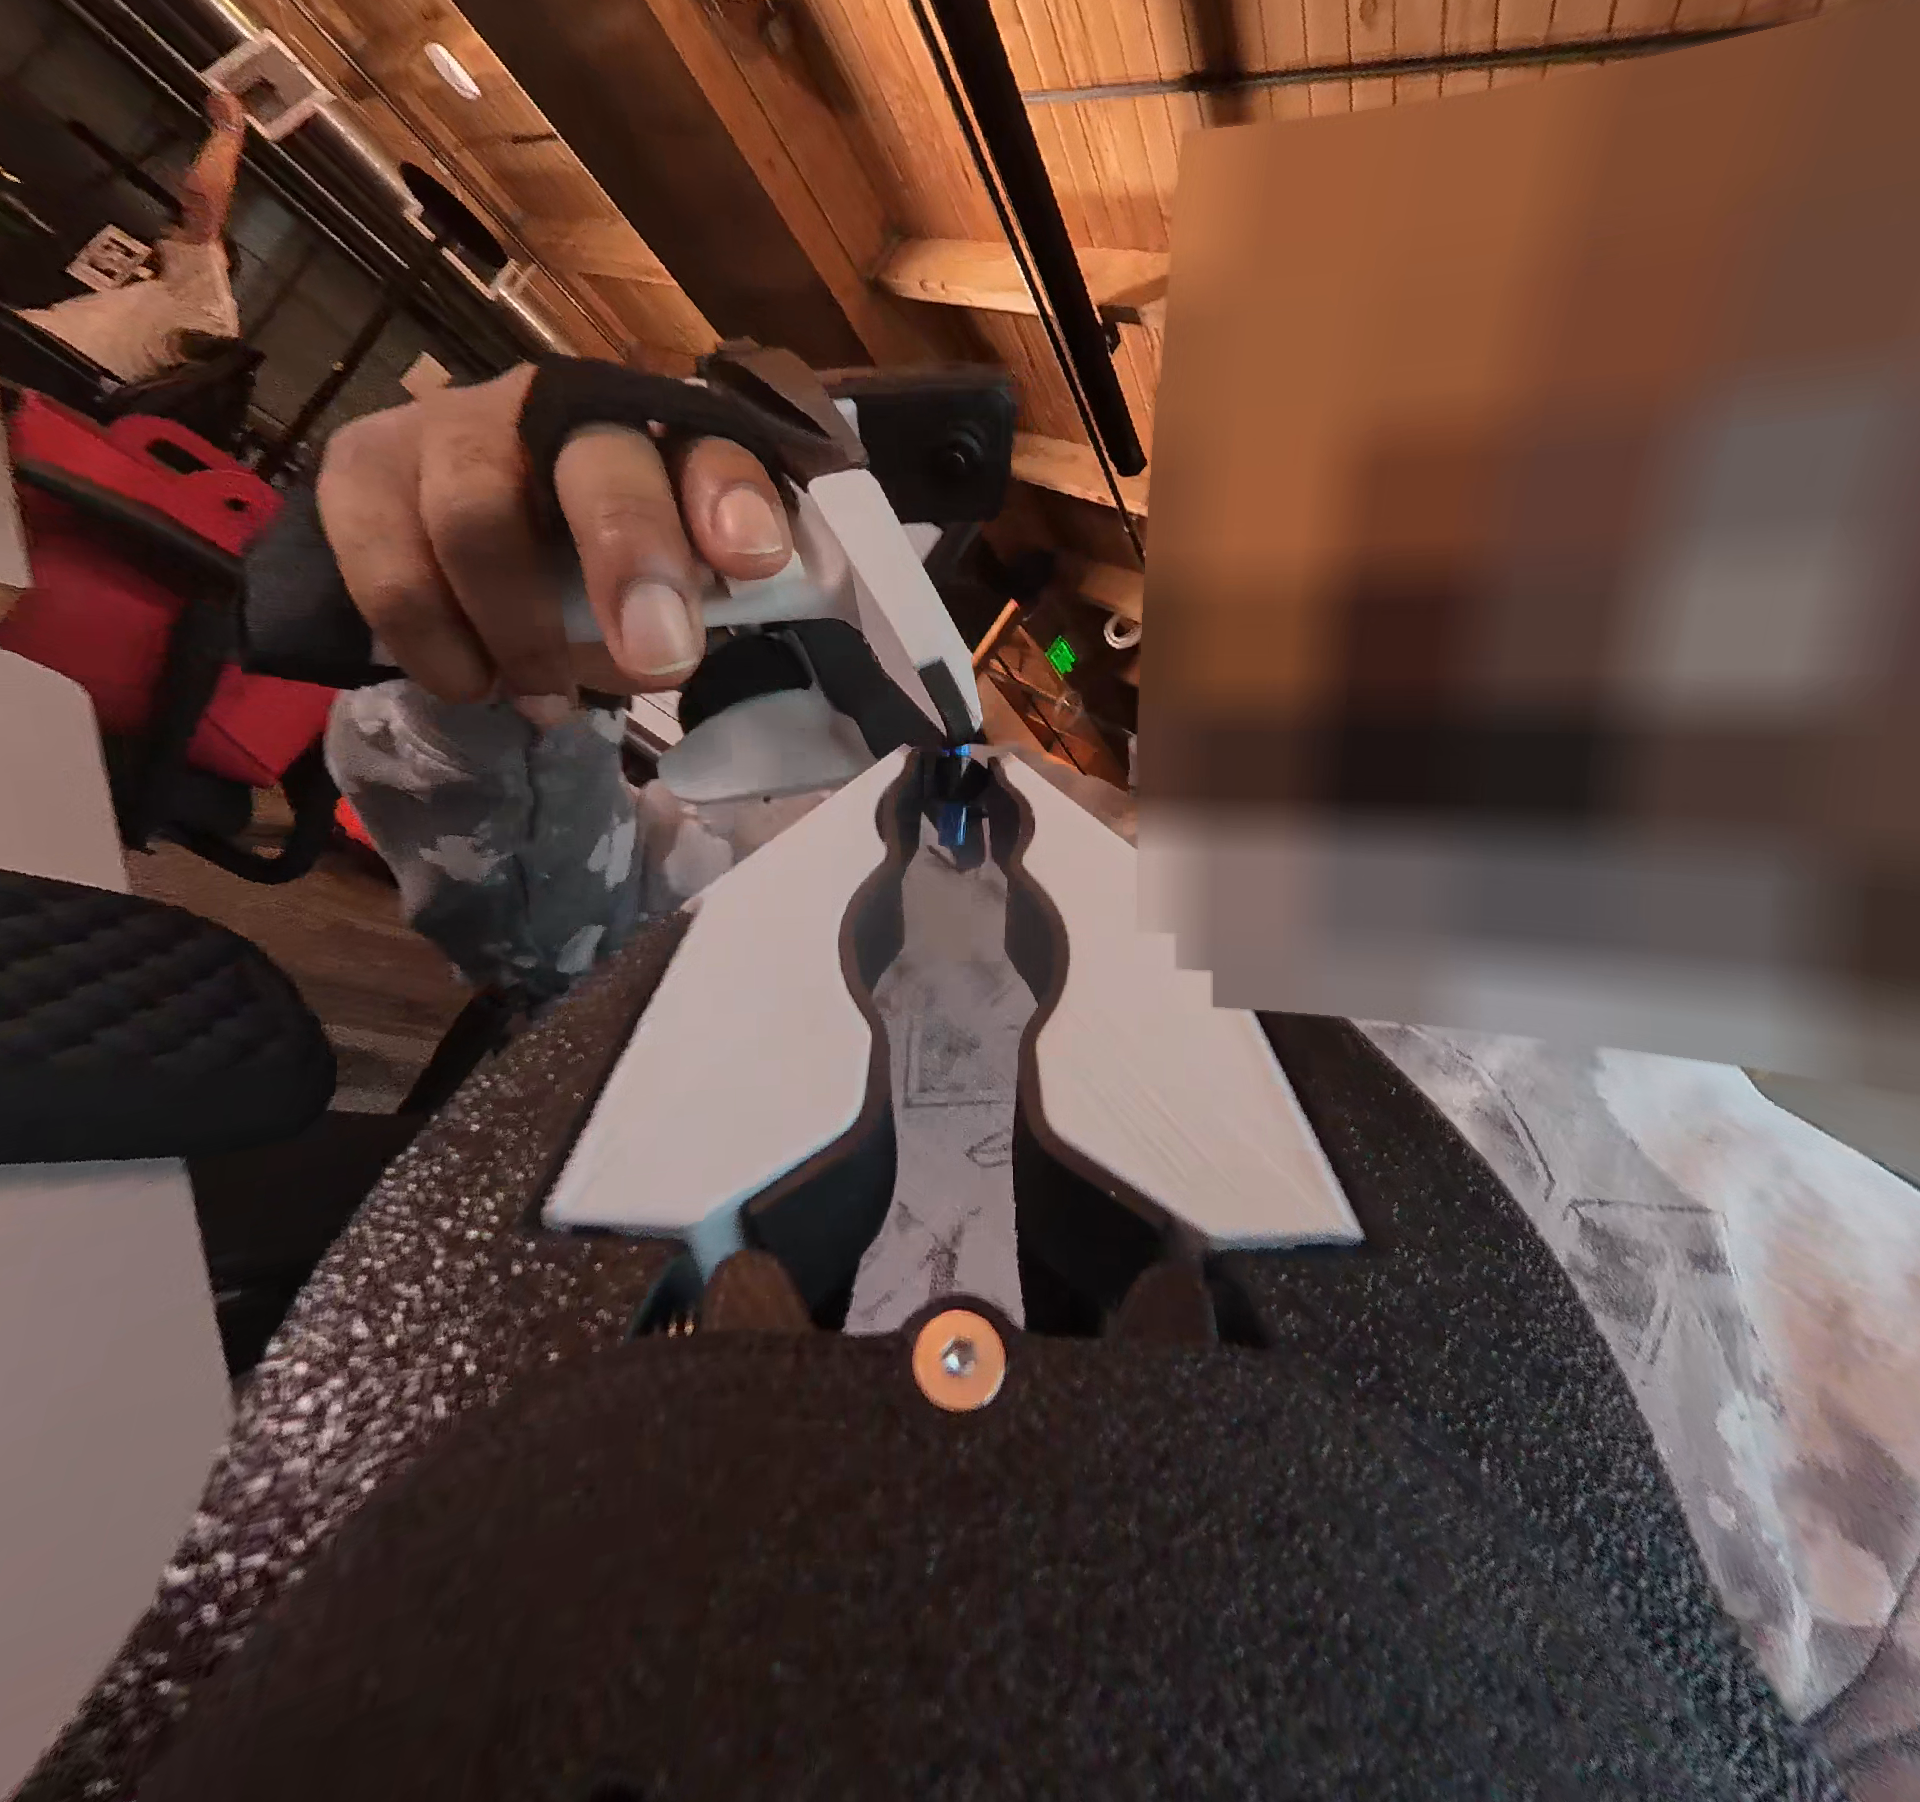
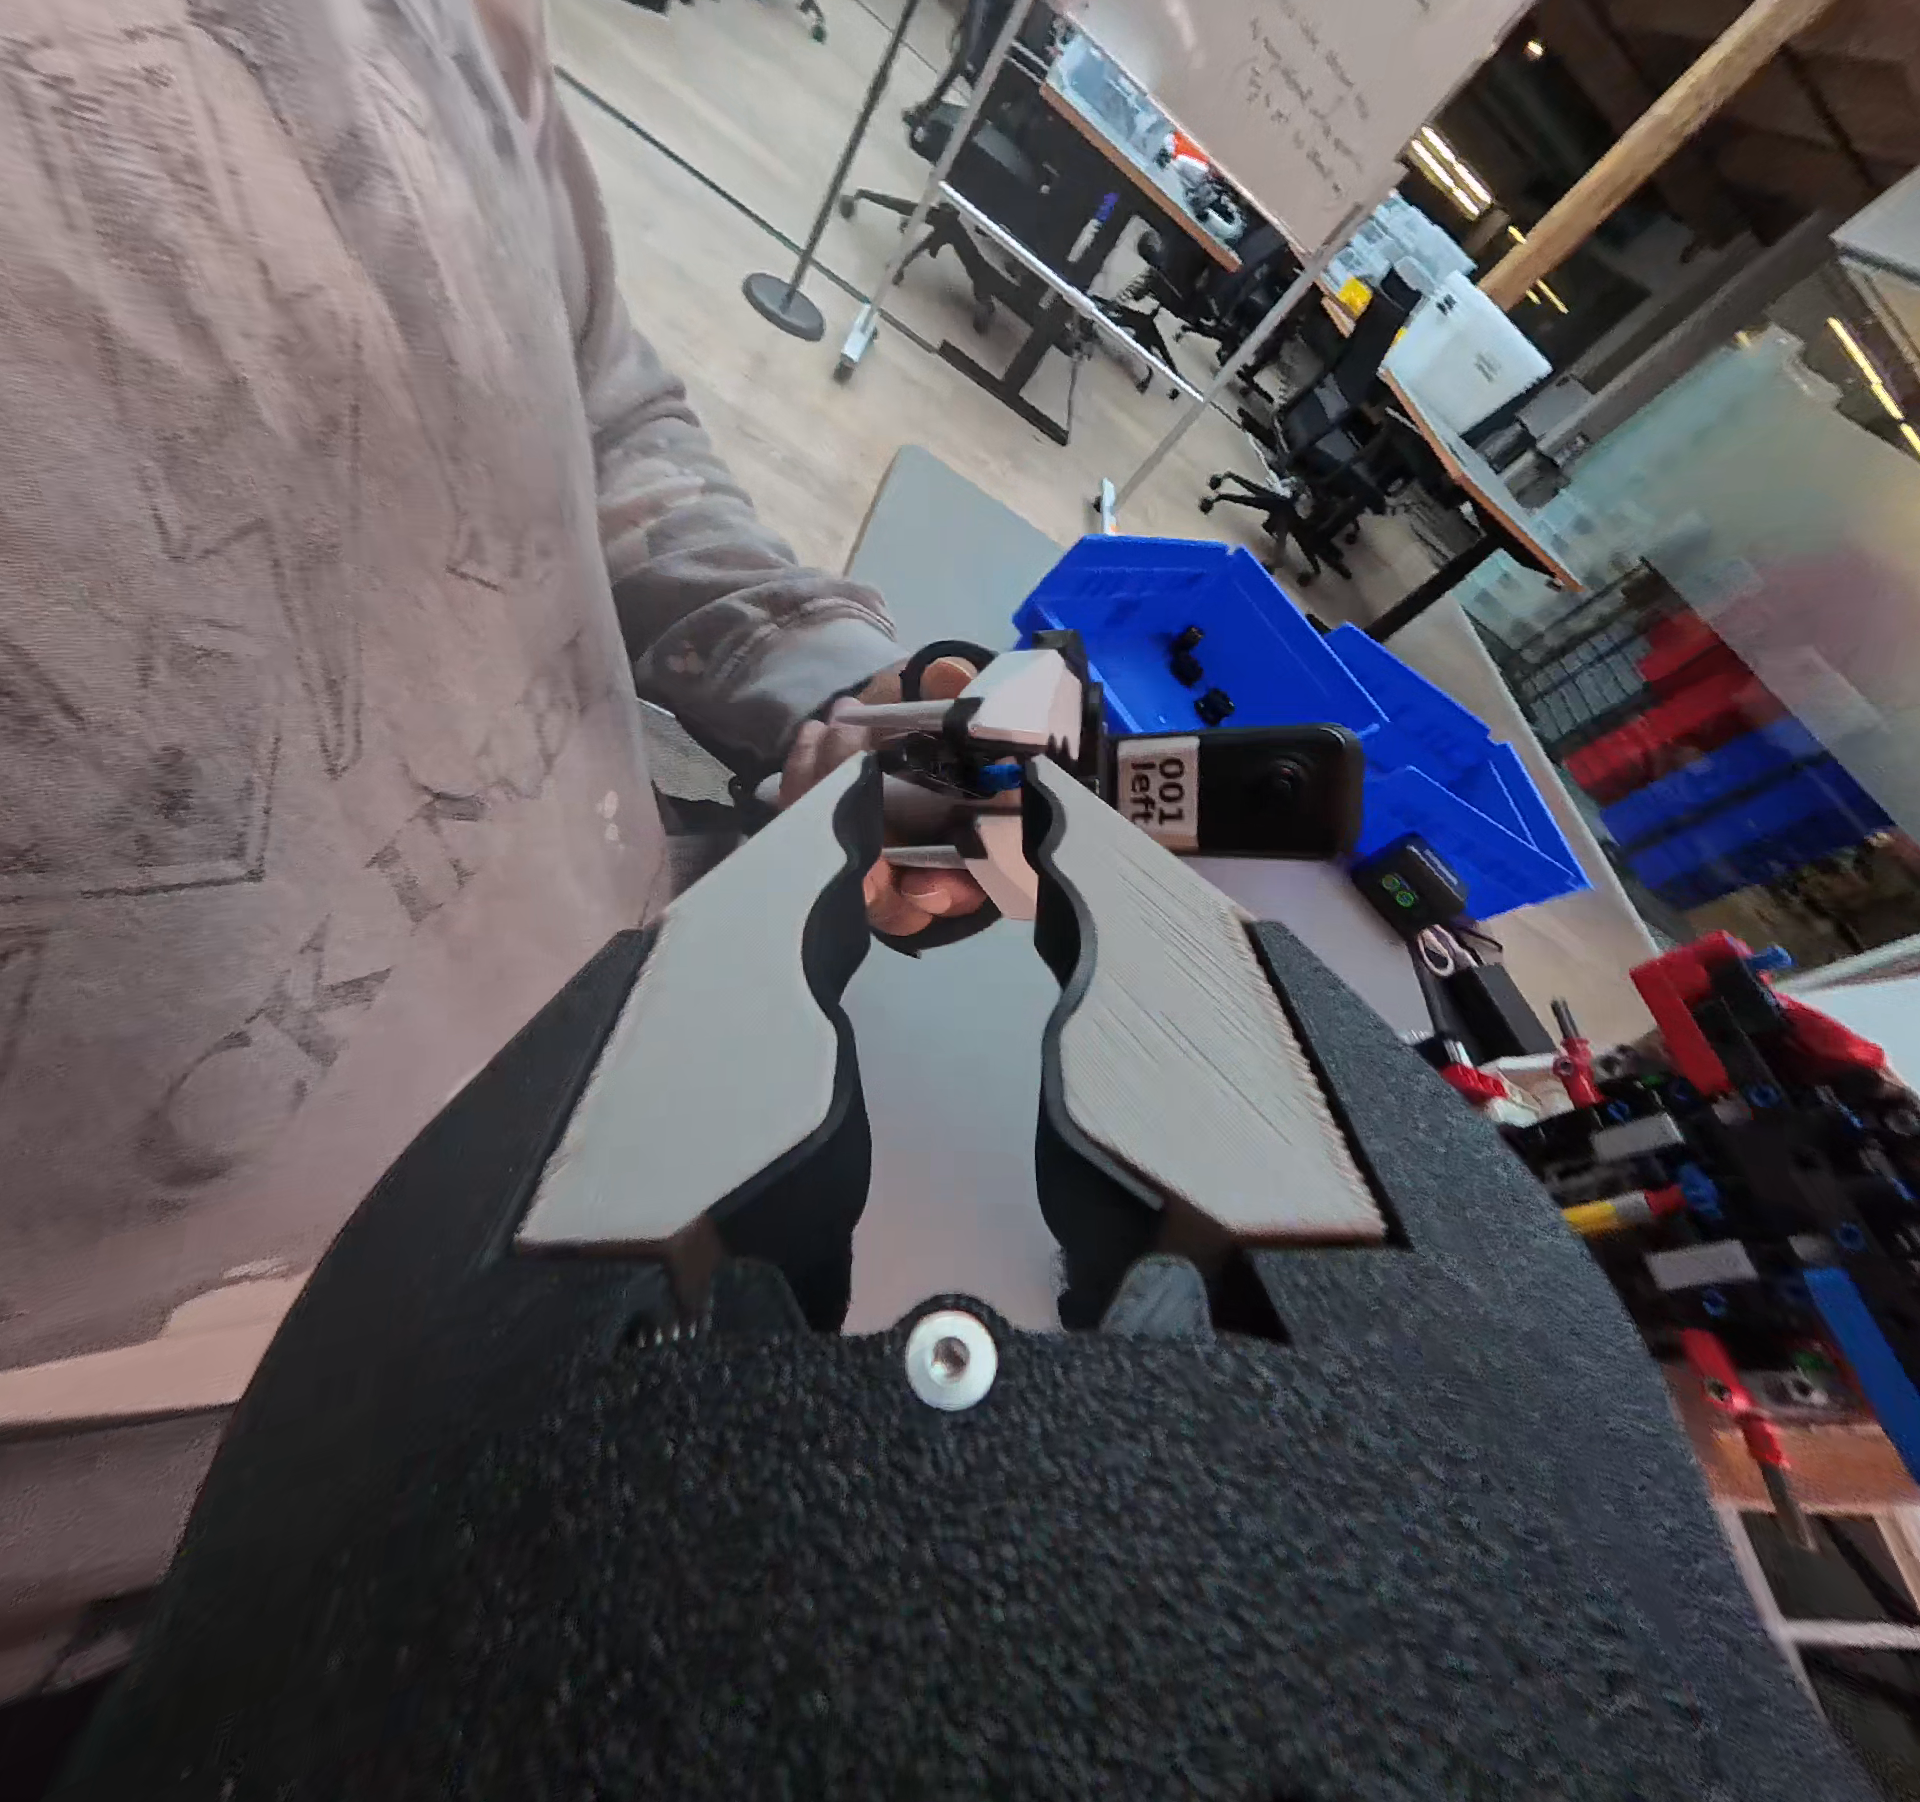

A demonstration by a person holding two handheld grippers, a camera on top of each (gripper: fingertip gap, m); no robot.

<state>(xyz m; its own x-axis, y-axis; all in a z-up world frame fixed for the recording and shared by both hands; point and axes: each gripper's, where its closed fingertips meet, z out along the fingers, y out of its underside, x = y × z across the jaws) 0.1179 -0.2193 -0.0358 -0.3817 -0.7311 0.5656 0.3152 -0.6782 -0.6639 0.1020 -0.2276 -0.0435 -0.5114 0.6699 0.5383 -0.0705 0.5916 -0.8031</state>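
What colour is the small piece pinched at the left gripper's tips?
Blue, with black; the small piece shows best in the left wrist view.

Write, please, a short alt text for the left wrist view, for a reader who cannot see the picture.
The left gripper pinches a small blue part at its fingertips, while the right gripper, held in a person's hand, meets it tip to tip from above. Behind them are a wooden ceiling and a red object; a blurred patch covers the right side.
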